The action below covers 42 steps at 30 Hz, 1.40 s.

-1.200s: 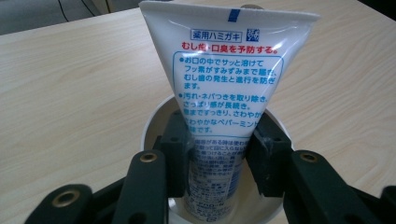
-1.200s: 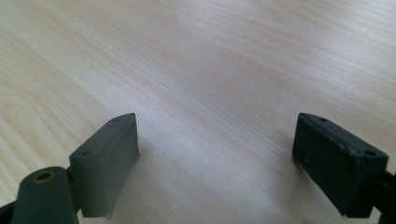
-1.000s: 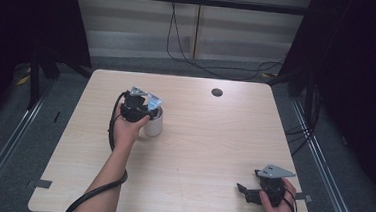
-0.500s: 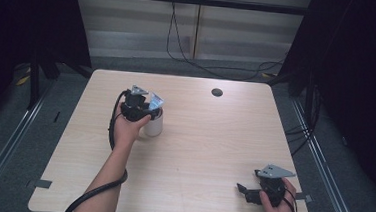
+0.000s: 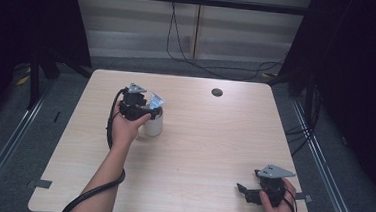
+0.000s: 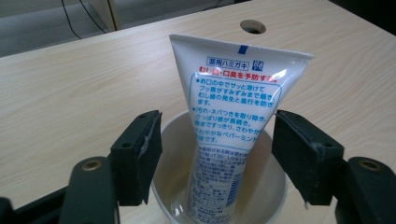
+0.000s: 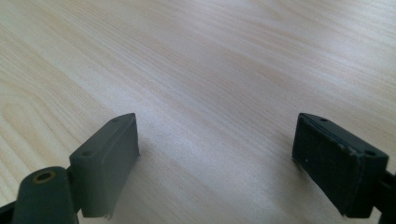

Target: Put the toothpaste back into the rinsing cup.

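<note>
A white toothpaste tube (image 6: 233, 116) with blue and red print stands tilted in a white cup (image 6: 266, 186), crimped end up. My left gripper (image 6: 217, 133) is open, one jaw on each side of the tube just above the cup's rim, with gaps to the tube. In the high view the left gripper (image 5: 143, 108) hovers over the cup (image 5: 153, 127) at the table's left middle, and the tube's end (image 5: 156, 102) pokes out beside it. My right gripper (image 5: 245, 190) rests low at the front right, open over bare wood (image 7: 217, 140), holding nothing.
The light wooden table (image 5: 214, 138) has a round cable hole (image 5: 217, 92) at the back. Dark floor and rails surround the table. A black cable (image 5: 110, 125) loops from the left gripper along the forearm.
</note>
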Motion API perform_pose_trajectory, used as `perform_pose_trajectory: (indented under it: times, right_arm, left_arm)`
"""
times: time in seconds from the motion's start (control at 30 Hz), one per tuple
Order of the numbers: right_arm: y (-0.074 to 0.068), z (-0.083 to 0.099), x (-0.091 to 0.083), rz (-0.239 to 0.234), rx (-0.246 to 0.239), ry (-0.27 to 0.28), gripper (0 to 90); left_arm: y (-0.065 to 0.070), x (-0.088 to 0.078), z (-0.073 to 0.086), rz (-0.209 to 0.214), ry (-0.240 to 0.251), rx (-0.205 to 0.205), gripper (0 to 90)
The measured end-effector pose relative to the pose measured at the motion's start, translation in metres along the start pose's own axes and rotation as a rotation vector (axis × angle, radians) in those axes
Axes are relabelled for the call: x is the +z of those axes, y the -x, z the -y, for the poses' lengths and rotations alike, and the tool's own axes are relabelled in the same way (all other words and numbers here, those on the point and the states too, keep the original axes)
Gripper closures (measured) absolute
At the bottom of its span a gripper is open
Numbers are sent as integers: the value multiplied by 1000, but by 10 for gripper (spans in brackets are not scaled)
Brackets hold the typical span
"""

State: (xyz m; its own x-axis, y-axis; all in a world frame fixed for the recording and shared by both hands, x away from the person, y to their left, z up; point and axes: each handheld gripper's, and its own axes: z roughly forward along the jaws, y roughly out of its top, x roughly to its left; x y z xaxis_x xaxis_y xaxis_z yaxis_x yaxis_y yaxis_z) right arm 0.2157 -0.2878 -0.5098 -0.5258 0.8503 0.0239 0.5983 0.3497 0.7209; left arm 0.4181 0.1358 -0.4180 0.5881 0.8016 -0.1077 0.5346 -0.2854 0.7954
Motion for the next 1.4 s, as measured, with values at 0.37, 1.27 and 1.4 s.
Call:
perform_pose_trajectory:
  times: [0.37,1.27,1.4]
  right_arm:
    - [0,0,0,0,0,0,140]
    - [0,0,0,0,-1,1,140]
    - [0,0,0,0,0,0,140]
  left_arm:
    - [-6,-7,1,16,-14,-21,237]
    - [-13,-26,10,72,-5,-62,150]
    - [-13,-30,13,96,3,-59,150]
